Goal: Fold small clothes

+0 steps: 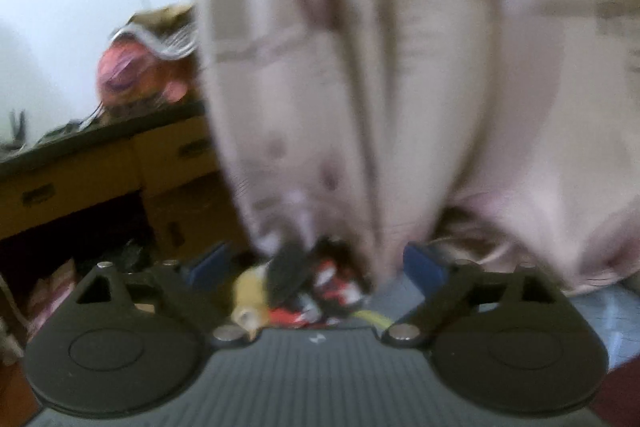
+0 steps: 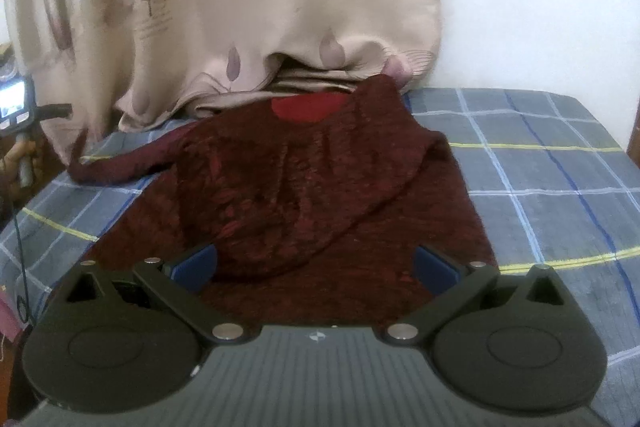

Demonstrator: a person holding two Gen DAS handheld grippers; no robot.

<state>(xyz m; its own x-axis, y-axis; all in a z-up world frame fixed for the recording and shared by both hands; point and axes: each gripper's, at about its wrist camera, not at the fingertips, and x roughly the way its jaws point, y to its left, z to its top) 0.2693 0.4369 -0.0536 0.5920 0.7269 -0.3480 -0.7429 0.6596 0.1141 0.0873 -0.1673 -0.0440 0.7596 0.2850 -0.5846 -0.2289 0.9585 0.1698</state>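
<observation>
The right gripper [image 2: 314,263] stands with its jaws wide apart and nothing pinched; the near part of the dark red top [image 2: 304,187] lies between and under the blue pads [image 2: 194,263], which do not press on it. The top is spread on the checked bed [image 2: 540,163], its right sleeve already folded across the body, its left sleeve trailing out toward the bed's left edge, and its collar up against the curtain [image 2: 248,11] that hangs down onto the bed. The left gripper [image 1: 316,265] is also gaping and empty; its blurred view is filled by the curtain close ahead, with floor clutter [image 1: 304,291] below and a desk [image 1: 100,163] at the side, and no garment between its fingers. The likely risks: the left gripper, being so near the curtain, could catch curtain cloth instead of the trailing sleeve; and a pinch by the right gripper where the layers overlap could lift only the top layer, or drag the folded sleeve loose and undo the fold.
</observation>
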